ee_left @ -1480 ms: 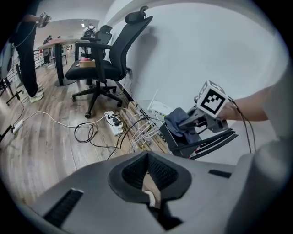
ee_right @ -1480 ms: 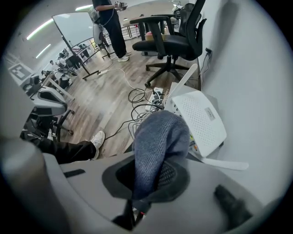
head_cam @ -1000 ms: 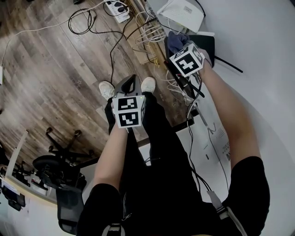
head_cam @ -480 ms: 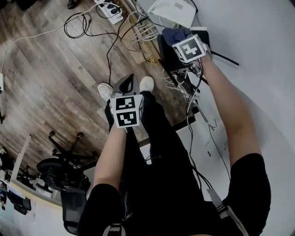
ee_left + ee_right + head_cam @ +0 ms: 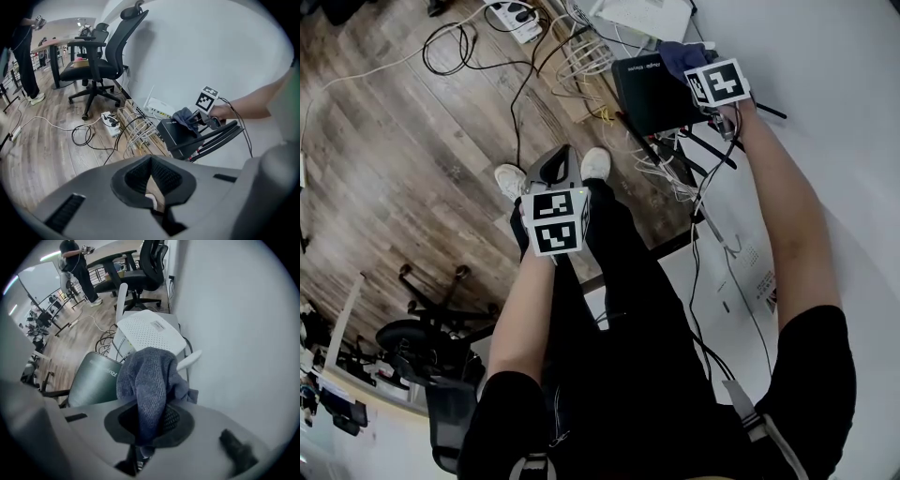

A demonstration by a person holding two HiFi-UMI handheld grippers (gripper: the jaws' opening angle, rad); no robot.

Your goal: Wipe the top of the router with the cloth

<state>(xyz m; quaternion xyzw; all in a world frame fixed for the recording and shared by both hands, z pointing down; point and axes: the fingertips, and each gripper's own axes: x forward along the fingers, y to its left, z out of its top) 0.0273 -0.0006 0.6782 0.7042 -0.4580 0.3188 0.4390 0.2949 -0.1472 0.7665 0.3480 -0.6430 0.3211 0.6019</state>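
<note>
Over a wood-plank floor (image 5: 394, 141), a flat black router (image 5: 652, 89) is ringed by tangled cables (image 5: 600, 66).
A nubby blue-grey cloth (image 5: 147, 380) is clamped in the right gripper (image 5: 140, 446) at the router's corner; the left gripper (image 5: 152, 201) is closed, empty, well apart.

Power strip (image 5: 111, 123), tangled cables (image 5: 136, 133) on wood floor (image 5: 42, 145); office chair (image 5: 93, 70) beyond.
</note>
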